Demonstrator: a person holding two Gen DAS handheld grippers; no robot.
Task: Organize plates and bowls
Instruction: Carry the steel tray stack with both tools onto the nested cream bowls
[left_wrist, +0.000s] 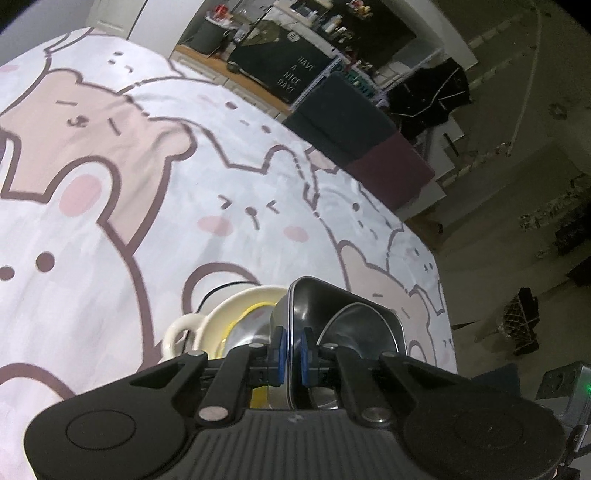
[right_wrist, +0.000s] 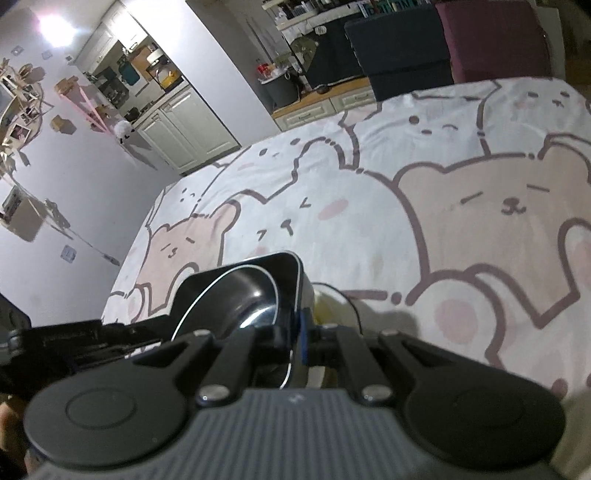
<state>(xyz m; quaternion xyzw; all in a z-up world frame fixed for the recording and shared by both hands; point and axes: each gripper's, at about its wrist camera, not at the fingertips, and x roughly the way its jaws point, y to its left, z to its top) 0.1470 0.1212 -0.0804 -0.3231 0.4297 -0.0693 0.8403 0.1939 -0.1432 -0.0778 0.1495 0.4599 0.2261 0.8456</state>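
1. Both grippers grip the same black tray (left_wrist: 343, 317), each pinching a thin rim: left gripper (left_wrist: 291, 345) on one edge, right gripper (right_wrist: 297, 332) on the opposite one. Jaws clenched on the rim on both sides.
2. Tray hangs over the bed (left_wrist: 147, 221), near its near edge. A steel bowl (right_wrist: 236, 295) sits inside it.
3. Risk: rim is thin and glossy; if the two hands drift apart or twist unevenly, one pinch probably slips and the tray drops.
4. Risk: tray looks tilted; the loose bowl could slide out.
5. Risk: a cream bowl (left_wrist: 236, 306) with a handle lies just beside or under the tray. Setting down blind could clip it.
6. Hidden: tray's near part and underside are behind the grippers. Can't tell if tray touches the cream bowl.
7. Yellow item (left_wrist: 255, 308) in the cream bowl is unclear. Far room is dark and blurred.
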